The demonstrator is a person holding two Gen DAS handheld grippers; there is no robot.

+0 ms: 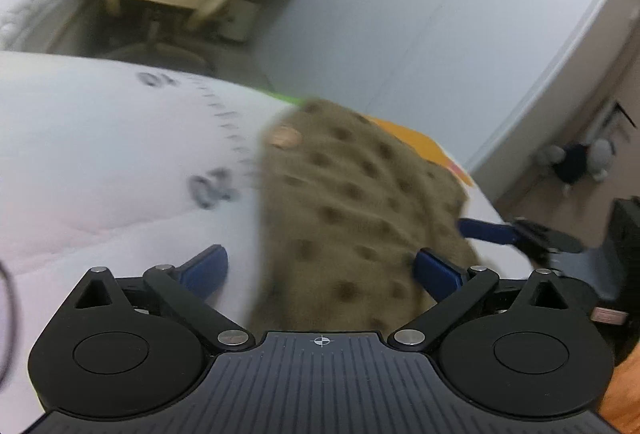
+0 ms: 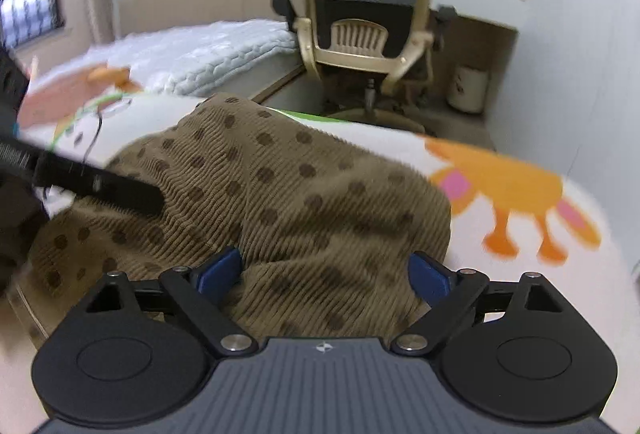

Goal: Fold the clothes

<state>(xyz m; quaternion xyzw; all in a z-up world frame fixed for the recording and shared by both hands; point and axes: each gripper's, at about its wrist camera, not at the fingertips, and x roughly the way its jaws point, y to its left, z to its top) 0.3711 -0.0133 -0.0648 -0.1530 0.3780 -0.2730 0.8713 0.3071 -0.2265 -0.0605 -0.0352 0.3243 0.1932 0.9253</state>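
A brown ribbed garment with dark dots (image 2: 304, 193) lies bunched on a white printed bed sheet (image 2: 532, 274). In the right wrist view my right gripper (image 2: 325, 272) is open, its blue fingers astride the garment's near edge with cloth between them. The left gripper's black body (image 2: 100, 185) crosses the garment's left side. In the left wrist view the garment (image 1: 352, 201) runs away from my open left gripper (image 1: 322, 270); the right blue finger rests against the cloth, the left one over bare sheet (image 1: 100, 153). My right gripper's blue finger (image 1: 486, 230) shows at the garment's right edge.
A beige office chair (image 2: 360, 33) stands beyond the bed, next to a white quilted blanket (image 2: 208, 49) and a small white bin (image 2: 468, 89). An orange cartoon print (image 2: 508, 189) marks the sheet right of the garment. A plush toy (image 1: 576, 161) sits on the floor by the wall.
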